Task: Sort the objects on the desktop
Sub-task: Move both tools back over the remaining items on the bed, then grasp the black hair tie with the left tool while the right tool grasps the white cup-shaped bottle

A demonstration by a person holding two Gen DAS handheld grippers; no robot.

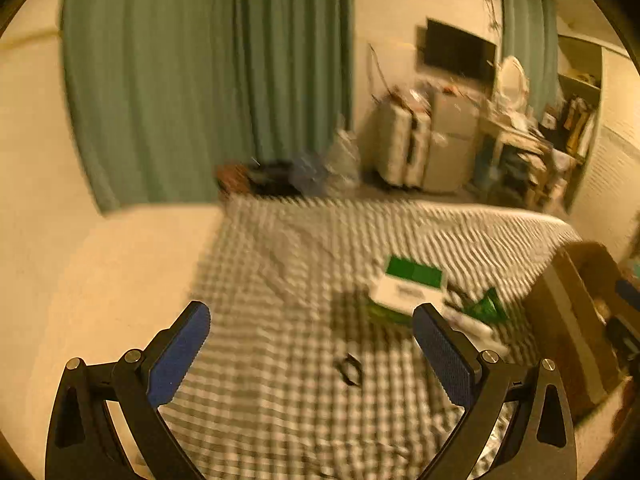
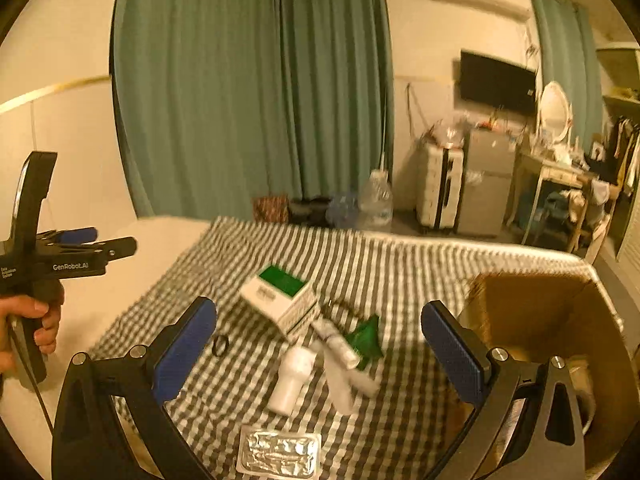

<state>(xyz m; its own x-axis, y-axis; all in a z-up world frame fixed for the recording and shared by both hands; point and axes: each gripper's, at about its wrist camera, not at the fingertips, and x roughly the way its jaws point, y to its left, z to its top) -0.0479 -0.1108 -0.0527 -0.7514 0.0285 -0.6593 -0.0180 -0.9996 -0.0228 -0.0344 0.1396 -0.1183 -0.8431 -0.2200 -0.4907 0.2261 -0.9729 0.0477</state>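
The green-and-white box (image 2: 280,296) serves as the landmark; it lies on the checked cloth (image 2: 400,280) that covers the bench. Just in front of the box lie a white bottle (image 2: 292,376), a white tube (image 2: 334,340) and a green wrapper (image 2: 366,338), all close together. Left of the box sits a small black ring (image 2: 220,346), apart from it. Nearer the camera than the bottle lies a silver blister pack (image 2: 278,454). Right of the box stands an open cardboard box (image 2: 560,320).

The right gripper (image 2: 318,348) hangs above the bottle and tube with its blue-padded fingers (image 2: 186,348) spread wide, holding nothing. The left gripper (image 1: 312,354), held in a hand (image 2: 28,320) well left of the box, also has its fingers (image 1: 178,354) spread and empty, above the ring.
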